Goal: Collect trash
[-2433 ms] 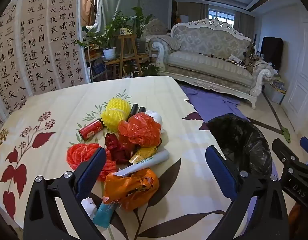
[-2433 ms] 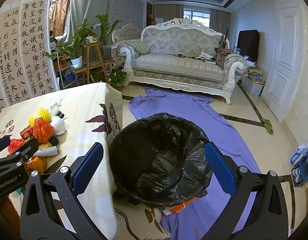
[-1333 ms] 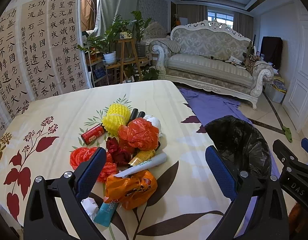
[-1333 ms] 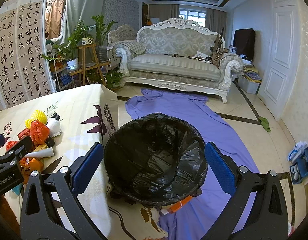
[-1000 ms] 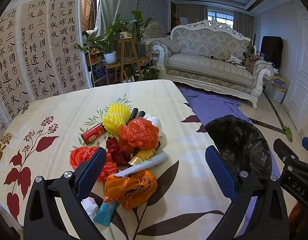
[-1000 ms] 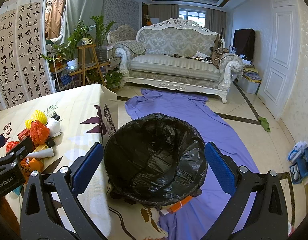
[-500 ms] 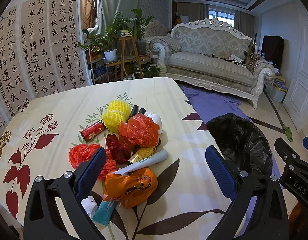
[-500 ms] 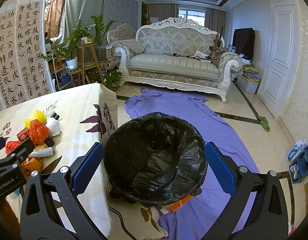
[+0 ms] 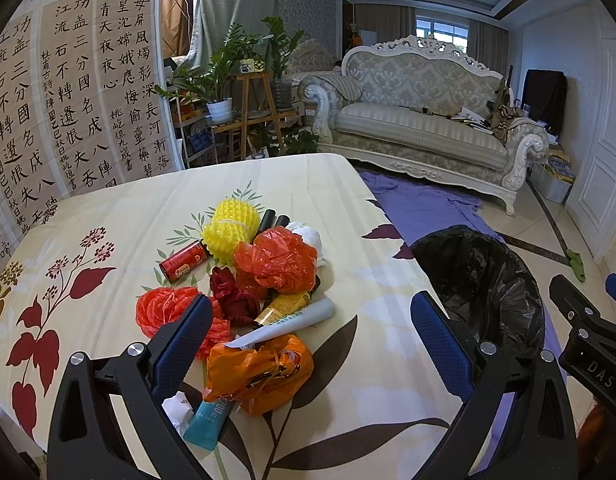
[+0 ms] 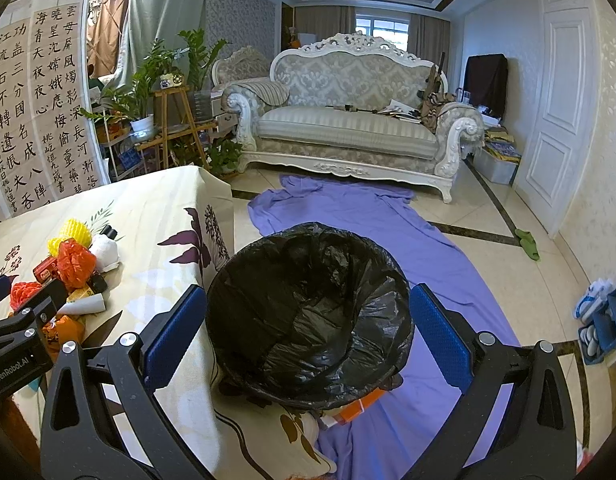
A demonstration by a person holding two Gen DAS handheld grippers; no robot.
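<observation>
Left wrist view: the left gripper (image 9: 308, 336) hangs above the near edge of the table (image 9: 107, 208), its blue fingers (image 9: 179, 340) spread wide and holding nothing. Between them lies the trash pile: an orange plastic bag (image 9: 259, 372) nearest, a white tube (image 9: 287, 322) with its long axis running from near-left to far-right, its wide end toward the table's right edge, and a teal tube (image 9: 207, 420) pointing to the near edge. Farther in sit a red-orange bag (image 9: 277, 260), a yellow foam net (image 9: 229, 228), a red can (image 9: 183, 266) lying slantwise, and red mesh (image 9: 163, 308). The black-lined bin (image 9: 480, 280) stands on the floor just off the table's right edge. Since the earlier frames the pile sits slightly lower in view; nothing on the table has moved.

Right wrist view: the right gripper (image 10: 308, 336) is also spread wide and empty, poised over the bin's open mouth (image 10: 308, 312), touching nothing. The bin stands beside the table's hanging cloth (image 10: 211, 216), on a purple sheet (image 10: 368, 216). The framing barely differs from before.
</observation>
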